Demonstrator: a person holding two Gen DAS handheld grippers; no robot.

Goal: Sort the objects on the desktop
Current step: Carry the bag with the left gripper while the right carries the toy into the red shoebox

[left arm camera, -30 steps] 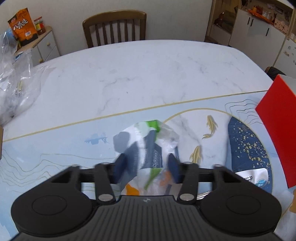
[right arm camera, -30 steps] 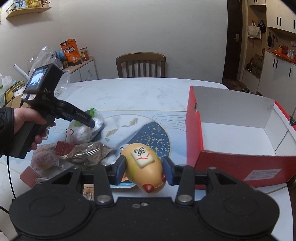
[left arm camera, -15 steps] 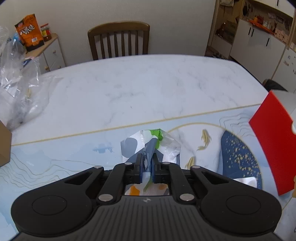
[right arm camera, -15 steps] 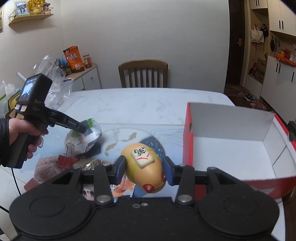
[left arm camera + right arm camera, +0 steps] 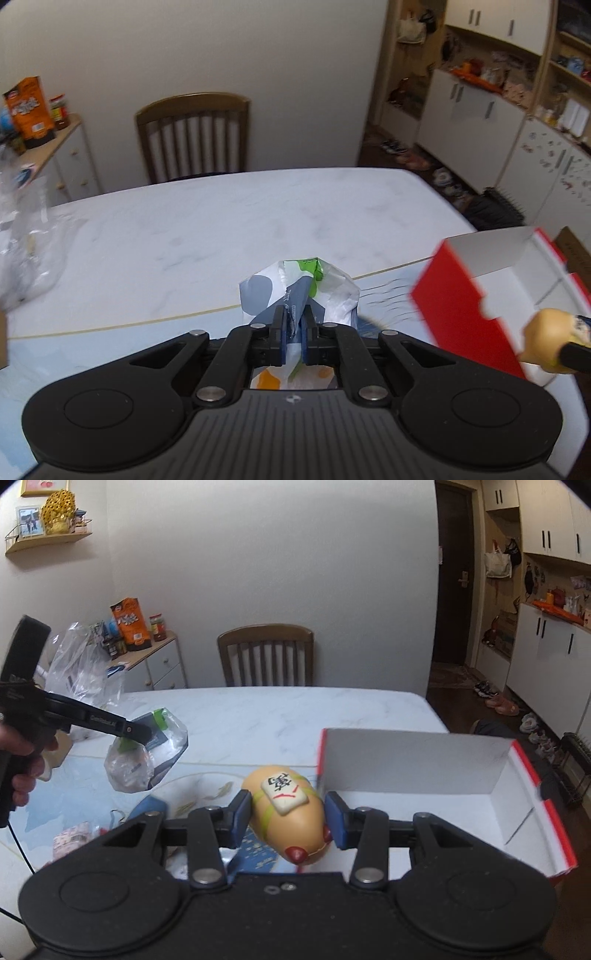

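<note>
My left gripper (image 5: 294,334) is shut on a crumpled plastic snack bag (image 5: 295,291), white with grey, green and orange print, and holds it above the table. In the right wrist view the same bag (image 5: 146,755) hangs from the left gripper (image 5: 142,734) at the left. My right gripper (image 5: 289,814) is shut on a tan oval squeeze toy (image 5: 286,812) with a mahjong tile on top, held just left of the open red box (image 5: 424,771) with a white inside. The toy (image 5: 546,332) shows at the right edge of the left wrist view, in front of the box (image 5: 465,314).
The white marble table (image 5: 295,716) carries a blue patterned mat (image 5: 110,343). Wrappers and small packets (image 5: 72,840) lie at the mat's left. A clear plastic bag (image 5: 81,672) sits at the far left edge. A wooden chair (image 5: 266,657) stands behind the table, cabinets to the right.
The left gripper closed on the snack bag and lifted it off the table. The right gripper rose with the toy and moved towards the red box.
</note>
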